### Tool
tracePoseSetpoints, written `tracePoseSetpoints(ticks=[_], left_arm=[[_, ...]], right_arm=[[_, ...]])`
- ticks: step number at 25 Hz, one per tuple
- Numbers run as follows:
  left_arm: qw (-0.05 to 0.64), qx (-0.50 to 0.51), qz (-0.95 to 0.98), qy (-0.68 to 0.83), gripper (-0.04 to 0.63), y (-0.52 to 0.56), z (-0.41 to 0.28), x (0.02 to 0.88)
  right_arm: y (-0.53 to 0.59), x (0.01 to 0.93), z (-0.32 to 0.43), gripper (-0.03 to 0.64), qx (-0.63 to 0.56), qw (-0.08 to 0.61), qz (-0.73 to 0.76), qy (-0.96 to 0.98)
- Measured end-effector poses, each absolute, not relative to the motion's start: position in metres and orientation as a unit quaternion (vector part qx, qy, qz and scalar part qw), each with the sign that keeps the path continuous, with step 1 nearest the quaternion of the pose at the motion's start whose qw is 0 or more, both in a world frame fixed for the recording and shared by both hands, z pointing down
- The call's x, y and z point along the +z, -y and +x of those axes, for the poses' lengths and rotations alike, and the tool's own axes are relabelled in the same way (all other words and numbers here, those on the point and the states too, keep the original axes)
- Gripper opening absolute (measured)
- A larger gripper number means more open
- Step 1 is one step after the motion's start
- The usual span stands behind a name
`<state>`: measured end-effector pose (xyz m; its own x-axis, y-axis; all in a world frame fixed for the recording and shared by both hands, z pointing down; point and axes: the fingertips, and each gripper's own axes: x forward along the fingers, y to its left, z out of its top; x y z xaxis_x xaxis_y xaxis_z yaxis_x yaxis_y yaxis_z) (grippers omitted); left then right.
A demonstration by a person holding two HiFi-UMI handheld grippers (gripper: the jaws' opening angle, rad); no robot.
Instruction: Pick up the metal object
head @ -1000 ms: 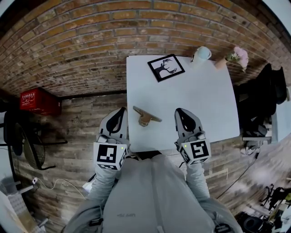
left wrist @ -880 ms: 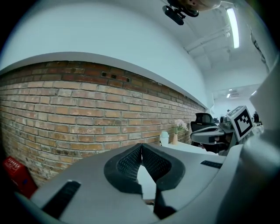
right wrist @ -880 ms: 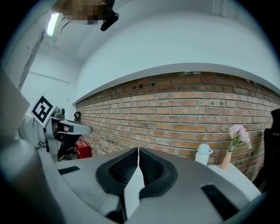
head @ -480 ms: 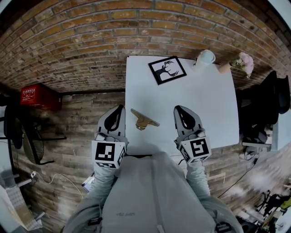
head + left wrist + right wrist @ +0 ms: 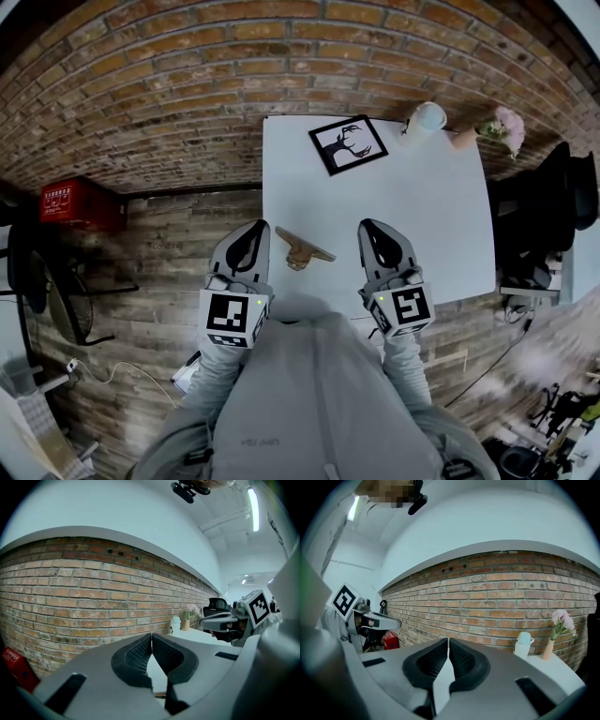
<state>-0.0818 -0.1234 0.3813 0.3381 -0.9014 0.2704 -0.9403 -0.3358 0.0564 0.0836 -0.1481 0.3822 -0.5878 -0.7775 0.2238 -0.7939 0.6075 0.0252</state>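
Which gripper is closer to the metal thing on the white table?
Left. The left gripper sits just left of the metal object, beside its pointed end. The right gripper is a bit farther away, on the object's right.

Left gripper (image 5: 253,230) and right gripper (image 5: 371,228) held side by side, jaws together, apparently empty, pointing forward

left tool (image 5: 152,636) | jaws together, empty | facing brick wall (image 5: 84,602)
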Motion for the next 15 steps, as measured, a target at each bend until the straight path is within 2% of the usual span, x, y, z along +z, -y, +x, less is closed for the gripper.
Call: tracePoseSetpoints(ticks=[7, 8, 9, 15], left_arm=[[0.112, 0.107, 0.826, 0.541, 0.031, 0.124, -0.069, 0.392], [0.116, 0.107, 0.829, 0.536, 0.055, 0.124, -0.067, 0.394], [0.120, 0.107, 0.833, 0.530, 0.110, 0.124, -0.064, 0.395], [0.135, 0.114, 0.846, 0.504, 0.186, 0.122, -0.050, 0.406]], right_arm=[[0.144, 0.384, 0.091, 0.026, 0.047, 0.106, 0.460, 0.880], [0.143, 0.385, 0.092, 0.026, 0.048, 0.106, 0.462, 0.879], [0.143, 0.385, 0.094, 0.026, 0.049, 0.107, 0.465, 0.877], [0.140, 0.387, 0.101, 0.025, 0.055, 0.106, 0.475, 0.872]])
